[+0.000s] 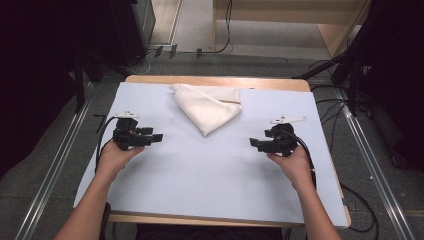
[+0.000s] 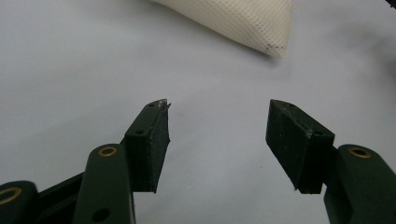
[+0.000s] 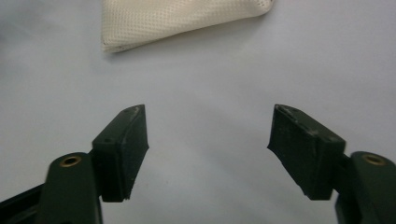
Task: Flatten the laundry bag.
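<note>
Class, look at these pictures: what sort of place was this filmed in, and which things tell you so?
Probably a lab or recording workspace, not a home. A table with a plain white cover holds just one folded cream cloth, cables trail over the grey floor, and dark stands flank the table.

Both forearms are bare, with no sleeve, watch or glove on them. The left black two-jaw tongs (image 1: pixel 159 137) carry a small pale three-cornered plate on top and a black cable looping off behind. The right black two-jaw tongs (image 1: pixel 253 143) match them. Each jaw is a dark green-black bar with brass-ringed screw holes, ending in a matte black rectangular pad (image 2: pixel 158 147) with worn, pale-scuffed tips.
</note>
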Tool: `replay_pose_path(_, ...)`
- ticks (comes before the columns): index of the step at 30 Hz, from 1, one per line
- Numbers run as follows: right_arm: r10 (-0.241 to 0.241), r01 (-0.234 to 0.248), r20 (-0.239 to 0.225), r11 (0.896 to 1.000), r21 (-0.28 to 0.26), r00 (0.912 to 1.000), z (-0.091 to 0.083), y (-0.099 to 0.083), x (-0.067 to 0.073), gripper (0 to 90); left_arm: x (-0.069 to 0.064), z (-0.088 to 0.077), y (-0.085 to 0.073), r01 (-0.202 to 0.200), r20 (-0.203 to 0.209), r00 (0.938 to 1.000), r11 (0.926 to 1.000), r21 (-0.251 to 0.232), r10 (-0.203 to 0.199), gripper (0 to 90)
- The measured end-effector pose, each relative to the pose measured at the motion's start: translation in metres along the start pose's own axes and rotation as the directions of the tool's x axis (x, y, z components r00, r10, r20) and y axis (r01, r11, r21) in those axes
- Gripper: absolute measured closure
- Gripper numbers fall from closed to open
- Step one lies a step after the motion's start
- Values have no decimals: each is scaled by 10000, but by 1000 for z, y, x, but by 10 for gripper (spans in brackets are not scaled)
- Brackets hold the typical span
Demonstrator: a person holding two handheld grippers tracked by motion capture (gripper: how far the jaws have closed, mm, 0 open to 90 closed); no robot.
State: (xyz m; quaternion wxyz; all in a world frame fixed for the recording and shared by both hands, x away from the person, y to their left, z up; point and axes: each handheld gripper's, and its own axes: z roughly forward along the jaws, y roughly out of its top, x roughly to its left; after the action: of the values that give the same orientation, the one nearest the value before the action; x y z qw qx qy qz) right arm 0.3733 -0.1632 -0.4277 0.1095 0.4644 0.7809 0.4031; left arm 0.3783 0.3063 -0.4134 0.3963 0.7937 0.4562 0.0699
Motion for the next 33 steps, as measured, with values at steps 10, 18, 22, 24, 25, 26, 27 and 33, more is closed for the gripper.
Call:
replay_pose_path(10,-274,282,-247,9990,350,9993,21,20,14,384,2,1,-2,-71,31,10000,9999,114,71,381)
replay_pose_path(18,-204,237,-597,9982,559,9980,42,38,26,419,0,0,-4,-132,118,9998,9998,158,130,380)
replay_pose_path(22,-377,415,-683,9975,564,9970,53,48,32,425,1,-1,-5,-113,154,9998,9999,94,112,380)
replay_pose_path(24,-512,554,-699,9967,586,9962,61,53,38,425,1,-2,-6,-104,104,9999,9998,162,103,379)
replay_pose_path(25,-549,591,-743,9968,546,9957,64,54,40,425,2,-2,-6,-106,106,9999,9998,163,104,378)
replay_pose_path(26,-549,591,-743,9968,546,9957,64,54,40,425,1,-2,-6,-93,98,9999,9998,147,91,378)
replay_pose_path(27,-586,635,-790,9961,605,9952,70,59,44,425,2,-3,-6,-101,118,9999,9998,142,99,378)
replay_pose_path(33,-737,786,-886,9955,530,9933,85,68,53,423,2,-5,-8,-69,87,9999,9999,105,68,377)
